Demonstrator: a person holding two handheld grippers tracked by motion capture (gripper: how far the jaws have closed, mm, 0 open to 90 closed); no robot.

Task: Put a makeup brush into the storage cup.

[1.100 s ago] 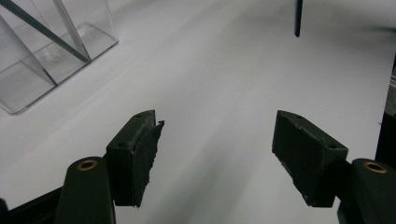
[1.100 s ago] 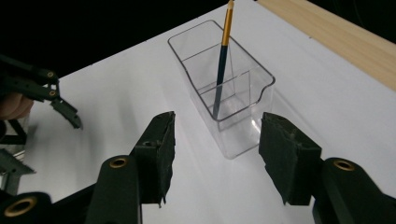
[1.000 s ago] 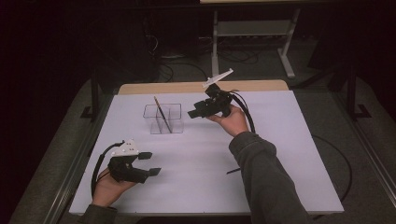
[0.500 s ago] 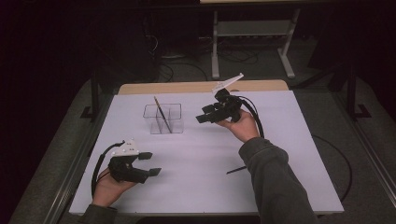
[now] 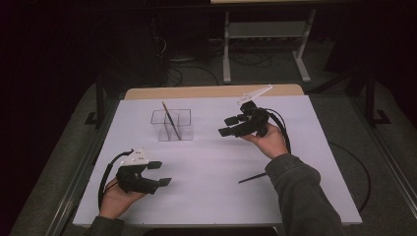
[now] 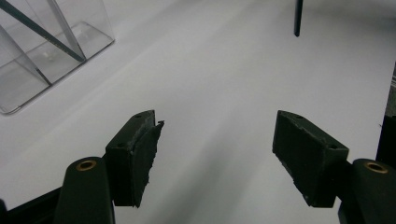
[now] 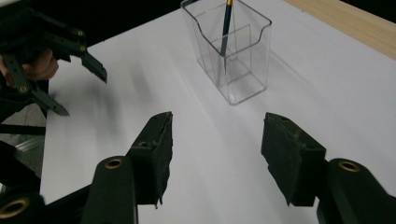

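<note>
Clear holder [image 5: 171, 125] blocks the table's [image 5: 206, 162] far-left side

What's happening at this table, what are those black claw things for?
A person holds a two-jawed claw in each hand over a white table. One pencil already leans inside a clear divided holder; another pencil lies flat by the person's right sleeve. The right claw is held in the air beside the holder, open and empty. The left claw rests near the front edge, also open with nothing in it.
</note>
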